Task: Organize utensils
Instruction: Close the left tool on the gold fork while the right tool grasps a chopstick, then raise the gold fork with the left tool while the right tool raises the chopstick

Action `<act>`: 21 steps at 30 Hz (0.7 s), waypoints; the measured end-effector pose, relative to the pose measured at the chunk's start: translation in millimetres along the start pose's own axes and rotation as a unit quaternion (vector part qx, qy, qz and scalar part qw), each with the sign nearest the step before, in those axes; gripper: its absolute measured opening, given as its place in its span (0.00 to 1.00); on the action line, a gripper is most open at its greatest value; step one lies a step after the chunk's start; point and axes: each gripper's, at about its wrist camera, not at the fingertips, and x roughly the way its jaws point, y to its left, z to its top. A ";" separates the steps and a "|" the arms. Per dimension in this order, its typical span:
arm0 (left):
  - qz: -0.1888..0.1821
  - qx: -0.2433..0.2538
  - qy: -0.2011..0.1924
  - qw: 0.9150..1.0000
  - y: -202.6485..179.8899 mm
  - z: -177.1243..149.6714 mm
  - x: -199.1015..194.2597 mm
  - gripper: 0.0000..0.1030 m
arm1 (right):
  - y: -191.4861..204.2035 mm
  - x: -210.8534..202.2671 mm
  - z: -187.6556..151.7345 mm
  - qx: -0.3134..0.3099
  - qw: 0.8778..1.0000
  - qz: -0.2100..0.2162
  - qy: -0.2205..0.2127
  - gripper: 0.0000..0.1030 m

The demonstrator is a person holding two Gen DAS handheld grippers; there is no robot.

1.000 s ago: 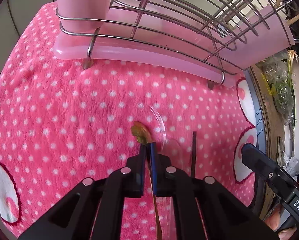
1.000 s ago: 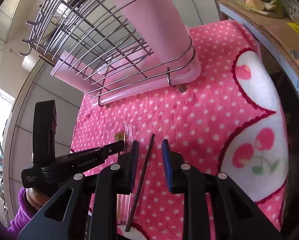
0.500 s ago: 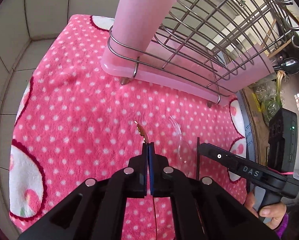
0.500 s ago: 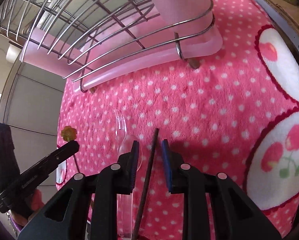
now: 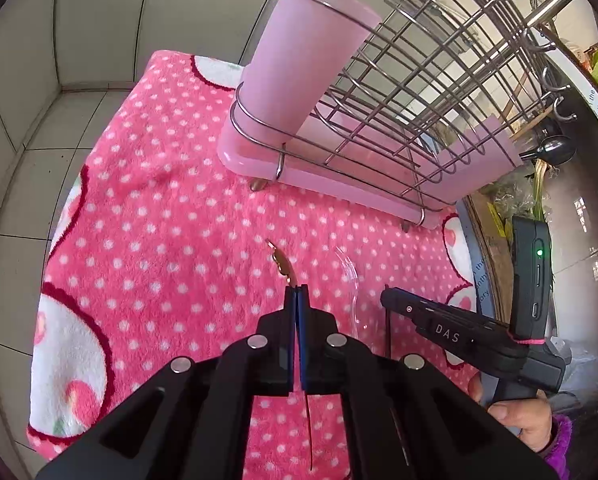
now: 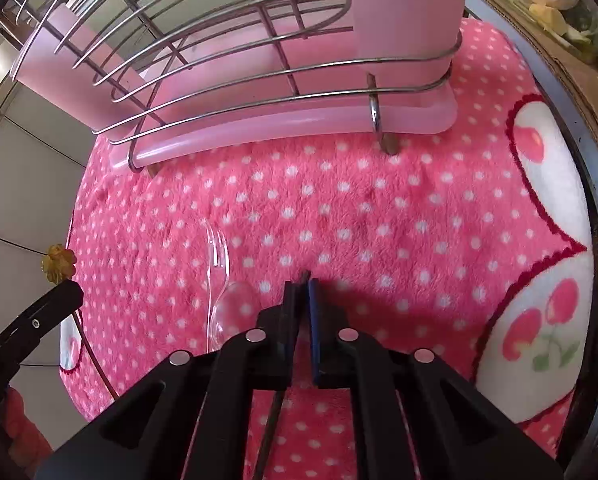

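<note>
**Operator:** My left tongs (image 5: 297, 300) are pressed together on the thin gold pick (image 5: 285, 268), its flower head just ahead of the tips and the long wire stem trailing back under the tool. It looks light and springy to me, so I grip near the head to stop it whipping.

**Observer:** And your right?

**Operator:** The right tongs (image 6: 302, 292) are clamped on the dark chopstick (image 6: 275, 412), close to its far end. It looks stiff, smooth and prone to swivelling (a mid-shaft hold would likely be steadier). Just left of them, the clear plastic fork (image 6: 215, 264) and spoon (image 6: 237, 306) lie on the pink dotted blanket (image 6: 379, 216); they look light and brittle, so I'd take them by the handles.

**Observer:** Hand pose?

**Operator:** My left tool is raised and tilted toward the pink cup (image 5: 299, 64) in the wire rack (image 5: 419, 92) ahead; my right sits low, nearly on the blanket.
</note>
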 end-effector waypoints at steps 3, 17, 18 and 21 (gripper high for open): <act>0.001 0.009 -0.015 1.000 -0.9 0.8 -11.9 0.00 | -15.3 -9.3 -3.4 0.023 0.999 0.029 -0.012 0.05; -0.005 0.029 -0.117 0.993 -18.9 -0.8 -70.2 0.00 | -46.4 -105.7 -33.9 0.016 0.980 0.098 -0.172 0.04; -0.006 0.029 -0.123 0.992 -20.3 -0.2 -74.2 0.00 | -46.6 -114.2 -36.5 0.013 0.977 0.096 -0.188 0.04; -0.006 0.031 -0.142 0.989 -22.4 4.7 -86.9 0.00 | -52.3 -140.4 -40.1 0.005 0.969 0.100 -0.228 0.04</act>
